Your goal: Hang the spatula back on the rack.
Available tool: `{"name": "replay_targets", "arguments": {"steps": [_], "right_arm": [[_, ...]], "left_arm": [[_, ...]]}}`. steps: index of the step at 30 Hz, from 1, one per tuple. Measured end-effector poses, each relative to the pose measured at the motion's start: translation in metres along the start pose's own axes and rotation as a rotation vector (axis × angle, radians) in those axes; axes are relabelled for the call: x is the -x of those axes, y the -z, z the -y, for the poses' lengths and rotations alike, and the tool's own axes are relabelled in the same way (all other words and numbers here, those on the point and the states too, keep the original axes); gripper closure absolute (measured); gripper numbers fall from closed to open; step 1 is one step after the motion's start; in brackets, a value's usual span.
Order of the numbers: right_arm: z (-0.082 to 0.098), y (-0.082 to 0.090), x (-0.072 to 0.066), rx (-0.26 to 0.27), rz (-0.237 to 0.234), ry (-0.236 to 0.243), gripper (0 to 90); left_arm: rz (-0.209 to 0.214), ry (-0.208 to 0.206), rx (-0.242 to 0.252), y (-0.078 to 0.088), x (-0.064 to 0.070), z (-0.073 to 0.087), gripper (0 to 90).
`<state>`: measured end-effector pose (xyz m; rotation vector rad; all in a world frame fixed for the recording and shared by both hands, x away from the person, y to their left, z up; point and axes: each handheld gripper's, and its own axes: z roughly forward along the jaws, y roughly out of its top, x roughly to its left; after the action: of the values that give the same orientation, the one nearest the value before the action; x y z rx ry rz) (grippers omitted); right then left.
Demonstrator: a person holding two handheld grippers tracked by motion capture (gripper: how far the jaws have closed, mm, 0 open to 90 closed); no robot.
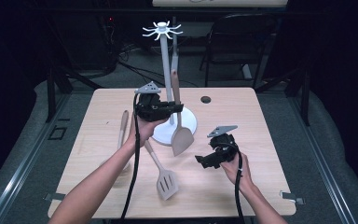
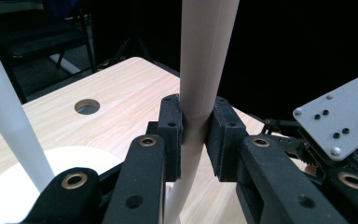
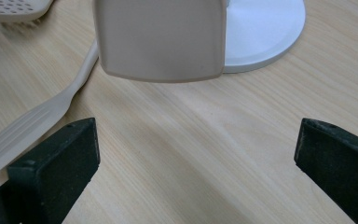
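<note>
With the left gripper clamped on the solid spatula's handle, blade hanging over the white stand's base, I'd keep it plumb and lift straight toward the hooks, while the right gripper, jaws wide apart and empty, stays clear.

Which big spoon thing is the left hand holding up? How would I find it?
Find the white stand on the table. Right beside its pole, the left hand-held gripper clamps a beige turner upright. Its blade is solid, unlike the slotted spatula lying flat nearby.
</note>
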<state>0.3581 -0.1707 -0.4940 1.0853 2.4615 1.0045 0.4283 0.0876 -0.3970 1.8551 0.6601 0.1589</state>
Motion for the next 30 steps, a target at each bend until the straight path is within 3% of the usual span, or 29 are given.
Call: {"name": "replay_targets", "arguments": {"steps": [19,30], "right_arm": [[-0.001,0.0,0.0,-0.02,-0.001,0.01,0.0],[0.0,-0.001,0.0,-0.01,-0.003,0.01,0.0]], "left_arm": [[-0.008,-0.026,0.006,0.0,-0.011,-0.031,77.0],[-0.021,-0.066,-0.012,-0.003,-0.018,-0.054,77.0]]}}
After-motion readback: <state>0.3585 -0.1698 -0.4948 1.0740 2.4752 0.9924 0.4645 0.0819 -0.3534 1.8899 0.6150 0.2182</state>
